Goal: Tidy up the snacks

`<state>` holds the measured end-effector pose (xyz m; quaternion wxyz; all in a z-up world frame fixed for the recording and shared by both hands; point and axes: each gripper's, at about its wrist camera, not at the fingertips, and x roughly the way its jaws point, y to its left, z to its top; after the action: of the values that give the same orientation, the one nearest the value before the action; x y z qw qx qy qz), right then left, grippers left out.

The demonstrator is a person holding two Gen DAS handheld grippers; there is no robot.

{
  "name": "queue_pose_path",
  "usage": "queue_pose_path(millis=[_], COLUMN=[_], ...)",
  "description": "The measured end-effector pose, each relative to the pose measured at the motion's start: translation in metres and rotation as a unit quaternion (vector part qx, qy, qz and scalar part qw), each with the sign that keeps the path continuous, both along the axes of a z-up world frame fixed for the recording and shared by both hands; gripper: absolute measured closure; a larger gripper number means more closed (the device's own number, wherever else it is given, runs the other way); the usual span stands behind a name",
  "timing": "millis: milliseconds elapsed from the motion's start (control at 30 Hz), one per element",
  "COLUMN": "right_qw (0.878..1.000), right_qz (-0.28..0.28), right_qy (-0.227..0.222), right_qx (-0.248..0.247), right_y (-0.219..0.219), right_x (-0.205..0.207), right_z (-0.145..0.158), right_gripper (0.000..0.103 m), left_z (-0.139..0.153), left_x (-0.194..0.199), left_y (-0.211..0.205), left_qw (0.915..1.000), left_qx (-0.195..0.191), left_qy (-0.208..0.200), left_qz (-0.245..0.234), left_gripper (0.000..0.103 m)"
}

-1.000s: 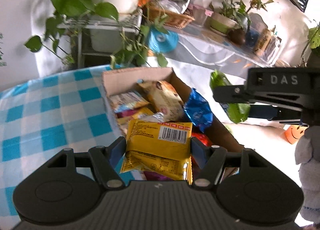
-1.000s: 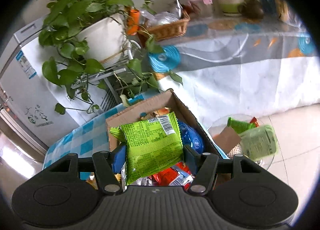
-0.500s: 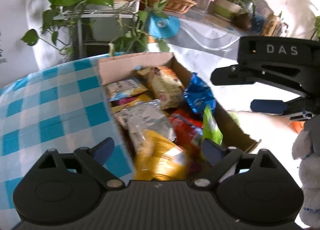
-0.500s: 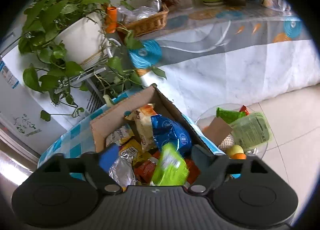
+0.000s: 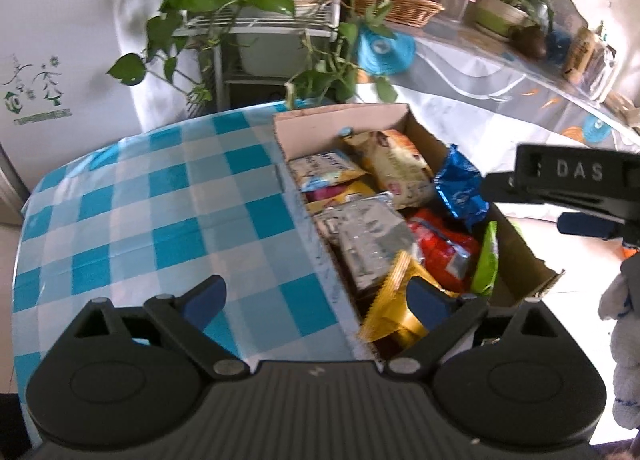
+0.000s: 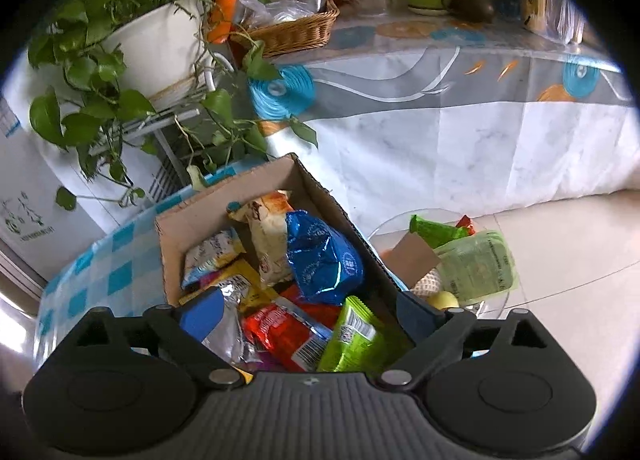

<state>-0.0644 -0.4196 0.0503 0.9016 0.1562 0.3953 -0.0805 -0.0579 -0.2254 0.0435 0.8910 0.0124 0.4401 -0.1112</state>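
Observation:
An open cardboard box [image 5: 340, 119] on the checked table holds several snack packets. A yellow packet [image 5: 394, 316] lies at its near end, just below my left gripper [image 5: 316, 296]. The left jaws are opening, and the pads touch nothing. A green packet [image 6: 352, 336] stands on edge against the box's right wall beside a red packet [image 6: 284, 336]. My right gripper [image 6: 310, 310] hovers over them, its jaws opening with nothing gripped. A blue foil packet [image 6: 324, 260] leans on the right wall. The right gripper's side [image 5: 576, 187] also shows in the left wrist view.
The blue-checked tablecloth [image 5: 160, 211] spreads left of the box. Potted plants on a wire rack [image 5: 256, 23] and a long cloth-covered table [image 6: 460, 107] stand behind. A round glass side table [image 6: 472, 260] with more snacks sits lower right. A plush toy [image 5: 624, 340] hangs at the right edge.
Both grippers went from shut to open. The yellow packet dropped from the left gripper into the box. The green packet dropped from the right gripper into the box.

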Motion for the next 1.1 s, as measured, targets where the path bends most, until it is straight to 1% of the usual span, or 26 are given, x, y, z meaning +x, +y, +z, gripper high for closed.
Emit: queue_pose_path(millis=[200, 367, 500, 667, 1100], right_qw=[1.0, 0.998, 0.996, 0.994, 0.992], right_qz=[0.006, 0.012, 0.02, 0.025, 0.033], right_qy=[0.014, 0.024, 0.034, 0.045, 0.056], right_qx=[-0.027, -0.055, -0.076, -0.099, -0.111], right_y=[0.01, 0.018, 0.025, 0.032, 0.037], right_x=[0.001, -0.002, -0.004, -0.009, -0.008], right_z=[-0.001, -0.003, -0.005, -0.008, -0.01], right_gripper=[0.004, 0.001, 0.0, 0.0, 0.0], left_z=[0.001, 0.002, 0.004, 0.001, 0.001], left_x=[0.001, 0.003, 0.005, 0.01, 0.024], left_y=[0.013, 0.021, 0.024, 0.026, 0.016], left_qw=[0.9999, 0.9994, 0.9991, 0.9985, 0.9972], left_qx=[0.002, 0.015, 0.025, 0.037, 0.066], left_qy=[0.005, 0.001, -0.002, 0.004, 0.006], left_qz=[0.015, 0.032, 0.035, 0.039, 0.033], left_gripper=[0.006, 0.004, 0.003, 0.002, 0.002])
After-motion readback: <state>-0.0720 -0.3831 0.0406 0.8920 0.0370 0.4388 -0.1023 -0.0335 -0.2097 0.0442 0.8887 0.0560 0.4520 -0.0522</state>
